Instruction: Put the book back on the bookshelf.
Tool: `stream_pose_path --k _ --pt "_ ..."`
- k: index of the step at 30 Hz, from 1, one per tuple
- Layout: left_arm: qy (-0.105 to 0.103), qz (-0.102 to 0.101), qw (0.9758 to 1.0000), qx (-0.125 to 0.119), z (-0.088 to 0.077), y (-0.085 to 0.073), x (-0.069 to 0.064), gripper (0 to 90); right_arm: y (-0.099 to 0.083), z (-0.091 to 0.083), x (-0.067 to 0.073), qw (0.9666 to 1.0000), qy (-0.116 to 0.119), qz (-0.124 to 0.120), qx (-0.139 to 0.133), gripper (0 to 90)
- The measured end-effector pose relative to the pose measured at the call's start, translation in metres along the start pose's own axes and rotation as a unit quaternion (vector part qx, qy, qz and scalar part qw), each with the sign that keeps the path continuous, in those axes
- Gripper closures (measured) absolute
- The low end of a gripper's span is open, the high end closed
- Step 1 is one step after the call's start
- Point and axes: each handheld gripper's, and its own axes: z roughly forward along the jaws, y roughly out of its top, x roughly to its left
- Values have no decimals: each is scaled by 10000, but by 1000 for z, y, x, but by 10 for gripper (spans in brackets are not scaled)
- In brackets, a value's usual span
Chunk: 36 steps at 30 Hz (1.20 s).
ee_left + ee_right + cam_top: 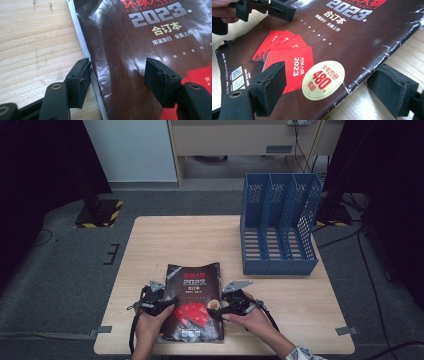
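Note:
A thick book (194, 302) with a glossy dark brown cover, "2023" in silver and red cards printed on it lies flat near the table's front edge. My left gripper (170, 303) is at its left side, open. In the left gripper view (117, 63) one jaw rests against the white page edge and the other hovers over the cover (130, 50). My right gripper (220, 309) is at the book's right side, open (331, 68). One of its jaws is over the red cards and the other over the bare wood beyond the worn edge (362, 70). The left gripper (274, 8) also shows farther off.
A blue three-slot file rack (278, 225) stands at the back right of the wooden table (190, 240). Bare wood lies left of the book and behind it. Grey carpet surrounds the table, with cables on the floor at the right.

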Motion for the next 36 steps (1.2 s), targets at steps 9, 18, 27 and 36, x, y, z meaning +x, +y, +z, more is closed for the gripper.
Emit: stream_pose_path --k 9,18,27,36 --pt "-147 64 9999 50 2 2 -11 366 0 0 -1 10000 32 37 -8 162" --pt "-346 289 9989 84 5 5 -26 362 0 -2 -3 10000 2 -8 4 216" --pt "-487 386 9980 65 8 7 -35 353 0 -4 -9 9999 -129 22 -54 315" --pt "-506 427 9978 53 11 8 -41 356 0 -3 -5 9996 -263 23 -64 407"
